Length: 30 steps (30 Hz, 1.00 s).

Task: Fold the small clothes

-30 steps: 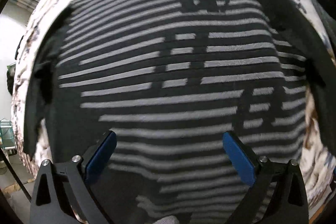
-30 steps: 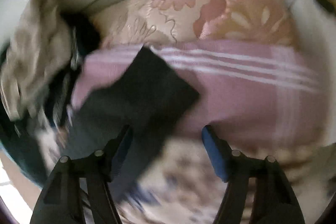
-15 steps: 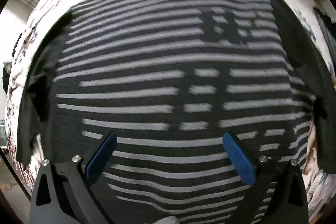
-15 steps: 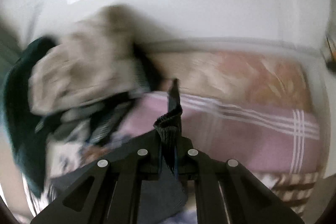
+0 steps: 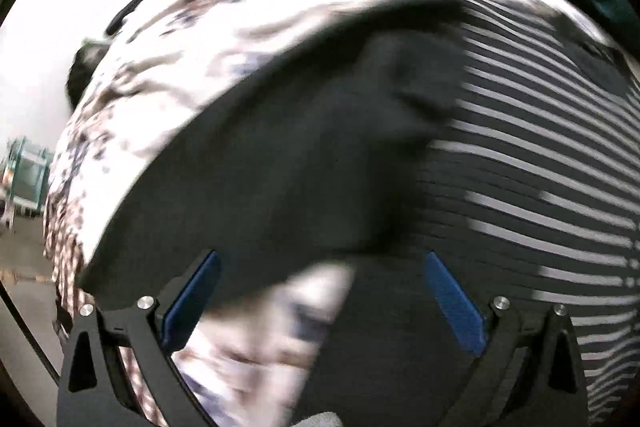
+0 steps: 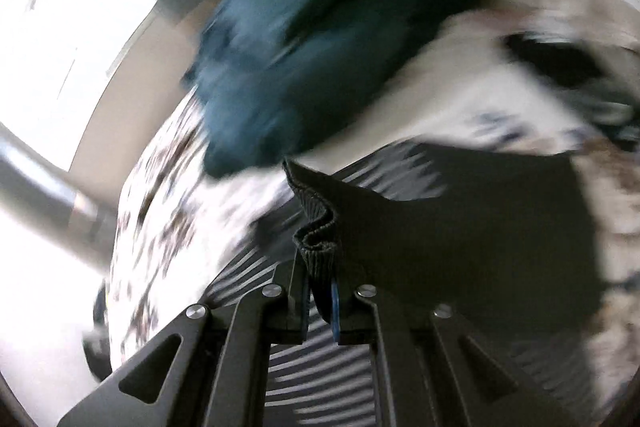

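- Right tongs (image 6: 320, 301) are clamped hard on the ribbed cuff (image 6: 316, 227) of the sweater's sleeve (image 6: 460, 227), which stretches away dark and plain across the striped body.
- Left tongs (image 5: 320, 297) hang wide apart over the sweater (image 5: 552, 155), gripping nothing; the other sleeve (image 5: 280, 163) lies dark right under them.
- The sweater is spread on the bed (image 5: 248, 11), on its white patterned cover, with the striped front facing up.
- A risk, I'd say: only the cuff is pinched, so a hard tug could stretch the rib or let it slip out mid-fold.
- Another: if the sleeve is dragged rather than lifted, the body may bunch and skew on the soft cover, leaving a crooked fold.
- Both views are smeared, so things look hurried; a sloppy drop could land the sleeve short of the body.
- The teal heap (image 6: 320, 39) sits close beside the sweater's edge; a wide sweep could snag it.
- Count: one striped sweater, two sleeves showing, one teal garment, two tongs.
- More clutter lies at the far right of the right-hand view, too blurred to count.
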Each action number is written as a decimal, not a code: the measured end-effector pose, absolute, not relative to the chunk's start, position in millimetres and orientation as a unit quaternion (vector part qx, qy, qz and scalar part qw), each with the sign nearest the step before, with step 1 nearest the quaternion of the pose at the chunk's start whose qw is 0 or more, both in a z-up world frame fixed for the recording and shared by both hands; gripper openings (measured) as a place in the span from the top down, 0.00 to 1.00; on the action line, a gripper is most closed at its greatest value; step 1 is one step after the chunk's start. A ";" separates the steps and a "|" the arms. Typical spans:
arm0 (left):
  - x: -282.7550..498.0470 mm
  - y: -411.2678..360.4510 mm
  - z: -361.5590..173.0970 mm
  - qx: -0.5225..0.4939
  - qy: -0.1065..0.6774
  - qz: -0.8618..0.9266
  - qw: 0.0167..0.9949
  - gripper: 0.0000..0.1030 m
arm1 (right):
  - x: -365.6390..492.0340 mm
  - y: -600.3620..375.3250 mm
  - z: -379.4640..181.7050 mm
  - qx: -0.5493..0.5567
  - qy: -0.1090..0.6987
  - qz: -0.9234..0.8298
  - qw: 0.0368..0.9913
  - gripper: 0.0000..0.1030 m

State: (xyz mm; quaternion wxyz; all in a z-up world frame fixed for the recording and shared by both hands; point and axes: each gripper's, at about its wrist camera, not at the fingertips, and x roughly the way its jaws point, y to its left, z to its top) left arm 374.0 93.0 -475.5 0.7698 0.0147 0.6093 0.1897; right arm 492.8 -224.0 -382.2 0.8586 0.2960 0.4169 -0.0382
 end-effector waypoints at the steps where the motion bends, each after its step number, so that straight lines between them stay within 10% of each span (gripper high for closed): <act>1: 370.0 118.7 -472.4 0.004 0.606 0.203 0.769 0.00 | 506.5 -192.6 -391.1 0.279 0.428 -0.023 0.859 0.93; 10: 352.1 204.1 -476.6 -0.049 0.599 0.269 0.753 0.00 | 531.6 40.1 -491.6 0.117 0.523 0.051 0.843 0.93; 19: 323.2 250.6 -484.4 -0.109 0.609 0.302 0.726 0.00 | 515.2 53.4 -512.5 0.108 0.599 0.080 0.789 0.88; 23: 293.4 266.9 -483.7 -0.168 0.614 0.301 0.710 0.00 | 476.0 3.0 -479.4 0.131 0.583 0.041 0.801 0.28; 30: 242.7 307.8 -516.0 -0.346 0.609 0.304 0.645 0.00 | 405.4 -85.7 -466.4 0.072 0.585 -0.113 0.800 0.00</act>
